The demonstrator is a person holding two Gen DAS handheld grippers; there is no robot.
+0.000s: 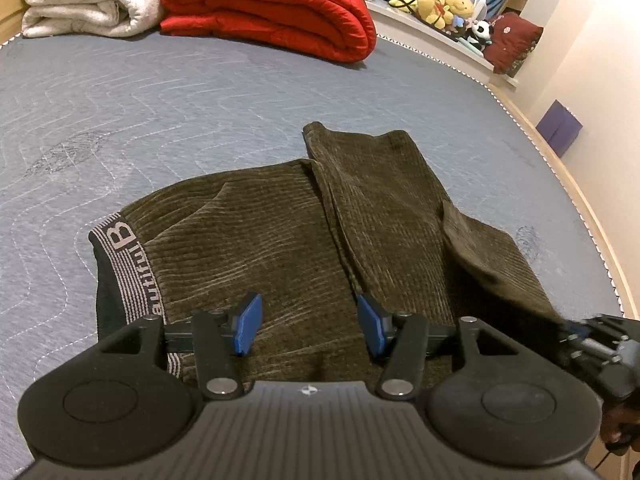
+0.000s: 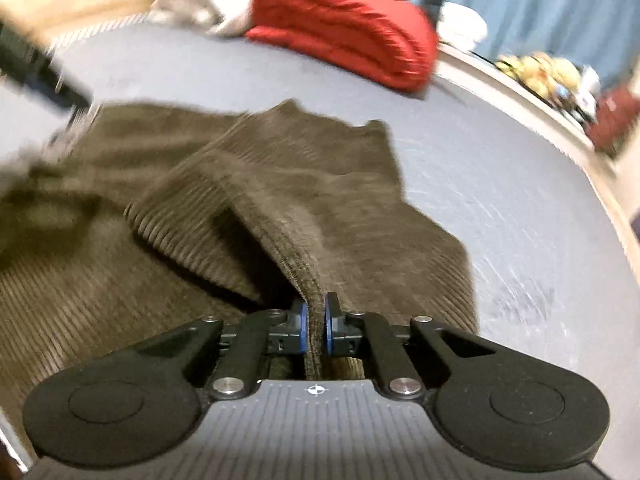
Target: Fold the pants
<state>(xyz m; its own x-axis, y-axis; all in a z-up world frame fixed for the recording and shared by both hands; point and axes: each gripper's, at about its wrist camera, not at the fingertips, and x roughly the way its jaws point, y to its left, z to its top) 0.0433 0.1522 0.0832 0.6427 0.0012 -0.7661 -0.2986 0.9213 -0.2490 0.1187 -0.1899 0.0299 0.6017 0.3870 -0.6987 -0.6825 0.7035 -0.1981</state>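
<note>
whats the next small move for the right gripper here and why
Probably carry the pinched fold across toward the waistband. The right gripper is shut on a raised ridge of the pants, while the left gripper hangs open above the cloth, so only the right one can move fabric.

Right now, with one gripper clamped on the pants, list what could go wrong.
1. The right gripper pinches only a thin ridge of the pants; a pull may slip it free.
2. The left gripper is open above the cloth, pinning nothing, so the whole stack may drag across the mattress.
3. The leg layers already lie skewed.
</note>
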